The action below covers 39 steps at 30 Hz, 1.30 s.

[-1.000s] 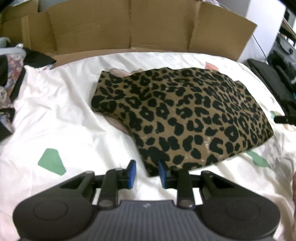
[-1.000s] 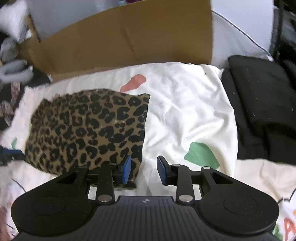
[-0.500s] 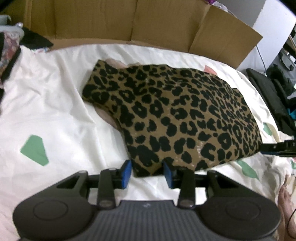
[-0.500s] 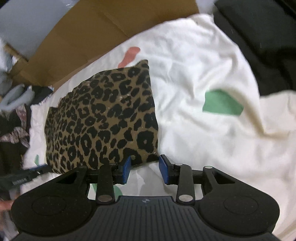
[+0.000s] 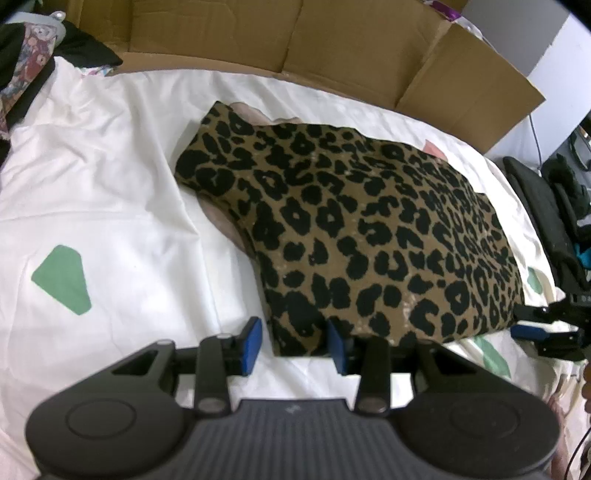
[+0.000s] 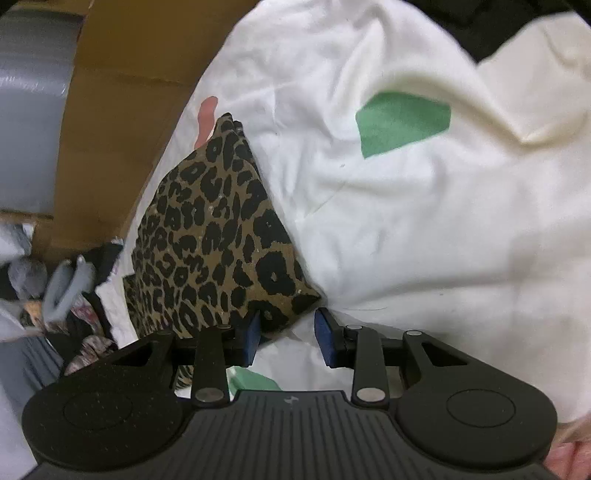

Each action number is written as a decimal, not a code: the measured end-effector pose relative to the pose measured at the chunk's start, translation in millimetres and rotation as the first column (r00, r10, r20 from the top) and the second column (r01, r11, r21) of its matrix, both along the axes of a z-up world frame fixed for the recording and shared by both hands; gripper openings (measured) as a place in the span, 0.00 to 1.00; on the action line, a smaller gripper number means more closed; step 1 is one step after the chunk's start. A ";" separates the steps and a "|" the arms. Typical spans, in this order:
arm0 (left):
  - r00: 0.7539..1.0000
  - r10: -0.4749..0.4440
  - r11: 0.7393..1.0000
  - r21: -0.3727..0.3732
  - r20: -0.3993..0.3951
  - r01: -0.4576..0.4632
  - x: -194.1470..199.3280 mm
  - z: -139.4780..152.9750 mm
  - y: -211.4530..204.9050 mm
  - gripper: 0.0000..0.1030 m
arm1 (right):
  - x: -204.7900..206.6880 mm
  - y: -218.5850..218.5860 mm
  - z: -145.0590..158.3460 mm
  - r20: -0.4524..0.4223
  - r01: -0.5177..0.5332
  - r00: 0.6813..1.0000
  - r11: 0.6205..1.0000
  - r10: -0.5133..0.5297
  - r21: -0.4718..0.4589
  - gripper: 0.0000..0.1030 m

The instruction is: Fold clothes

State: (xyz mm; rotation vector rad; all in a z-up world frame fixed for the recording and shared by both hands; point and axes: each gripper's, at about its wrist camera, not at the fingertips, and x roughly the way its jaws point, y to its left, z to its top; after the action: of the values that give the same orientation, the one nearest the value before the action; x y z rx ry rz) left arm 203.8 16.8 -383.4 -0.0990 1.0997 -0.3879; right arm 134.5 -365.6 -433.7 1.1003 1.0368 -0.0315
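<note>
Left wrist view: my left gripper (image 5: 293, 341) stands spread around the near corner of the leopard-print knit garment (image 5: 354, 236), lying at twelve o'clock on the white bedsheet (image 5: 99, 184). My right gripper (image 6: 284, 332), also spread, brackets another corner. Closing low could pinch sheet too.

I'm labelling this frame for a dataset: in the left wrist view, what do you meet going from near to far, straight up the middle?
Left gripper, jaws open around the garment's near corner → leopard-print garment → bare strip of white sheet → cardboard box wall.
</note>
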 end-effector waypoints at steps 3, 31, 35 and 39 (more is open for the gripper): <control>1.000 0.010 1.000 -0.004 0.001 -0.010 -1.4 -0.3 -0.1 0.40 | 4.3 -2.0 -0.1 0.005 0.011 1.000 1.000 -0.011 0.013 0.37; 0.999 -0.005 0.999 -0.048 -0.032 0.004 0.8 -2.3 3.8 0.44 | 9.9 10.7 10.9 0.102 -0.040 0.994 0.999 0.042 -0.016 0.12; 0.999 -0.018 0.999 -0.050 -0.031 0.016 -3.1 -2.3 2.8 0.44 | 10.9 8.6 19.1 0.125 -0.039 0.991 0.998 0.044 -0.043 0.11; 0.999 -0.025 0.998 -0.065 -0.028 0.023 -3.3 -3.0 2.6 0.44 | 12.2 7.0 19.1 0.127 -0.038 0.991 0.998 0.044 -0.051 0.11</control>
State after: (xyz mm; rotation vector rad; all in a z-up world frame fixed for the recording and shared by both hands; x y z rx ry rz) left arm 200.6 19.4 -386.5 -0.1496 1.1174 -0.4448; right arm 146.7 -358.6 -414.6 1.0238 0.9383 0.0466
